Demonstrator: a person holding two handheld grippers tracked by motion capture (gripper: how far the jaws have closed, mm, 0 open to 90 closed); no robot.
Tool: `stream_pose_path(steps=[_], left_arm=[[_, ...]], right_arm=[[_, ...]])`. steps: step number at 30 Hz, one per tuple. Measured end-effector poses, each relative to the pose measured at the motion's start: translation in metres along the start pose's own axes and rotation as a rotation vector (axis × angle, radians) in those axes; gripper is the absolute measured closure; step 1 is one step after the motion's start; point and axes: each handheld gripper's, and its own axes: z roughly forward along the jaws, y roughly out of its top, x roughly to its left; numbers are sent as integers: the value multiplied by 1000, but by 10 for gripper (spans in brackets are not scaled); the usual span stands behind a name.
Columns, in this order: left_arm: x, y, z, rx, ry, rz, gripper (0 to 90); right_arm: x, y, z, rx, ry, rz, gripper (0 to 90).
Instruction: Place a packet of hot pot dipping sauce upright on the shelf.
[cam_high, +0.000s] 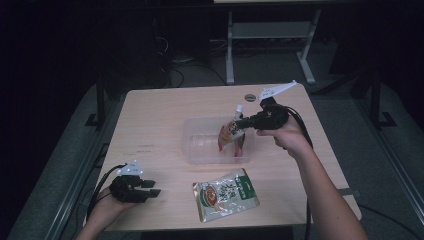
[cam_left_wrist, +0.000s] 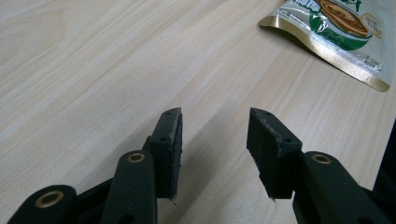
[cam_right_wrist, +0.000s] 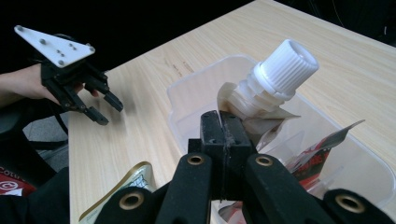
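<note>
Near the front left corner of the pale wooden table (cam_high: 150, 120), left gripper (cam_high: 154, 188) resting with jaws apart and nothing between them. Flat green foil pouch (cam_high: 226, 194) by the front edge. Right of centre, right gripper (cam_right_wrist: 226, 128) clamped shut on soft red-and-white spouted pouch (cam_high: 231, 132) above clear plastic tub (cam_high: 196, 145); probably light, floppy and slippery, best pinched just under the stiff white cap (cam_right_wrist: 286, 63).

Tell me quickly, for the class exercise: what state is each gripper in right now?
Left gripper: open, nothing between its jaws, resting low over the table.
Right gripper: shut on the spouted pouch, holding it over the clear plastic tub.
</note>
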Motion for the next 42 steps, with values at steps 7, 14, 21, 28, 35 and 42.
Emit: stream_pose_path(steps=[7,14,21,28,35,42], left_arm=[[0,-1,1,6,-6,-7,551],[-1,-1,1,10,-8,0,550],[-1,-1,2,12,-9,1,550],[-1,-1,2,15,-12,0,550],[-1,-1,3,17,-14,-1,545],[-1,-1,4,24,-16,7,541]], right_arm=[[-4,-1,3,18,-24,4,900],[-3,1,13,27,-21,-2,900],[-6,2,21,29,-16,5,900],[-9,2,28,34,-14,10,899],[-11,2,37,40,-13,19,898],[-11,2,44,51,-11,24,896]])
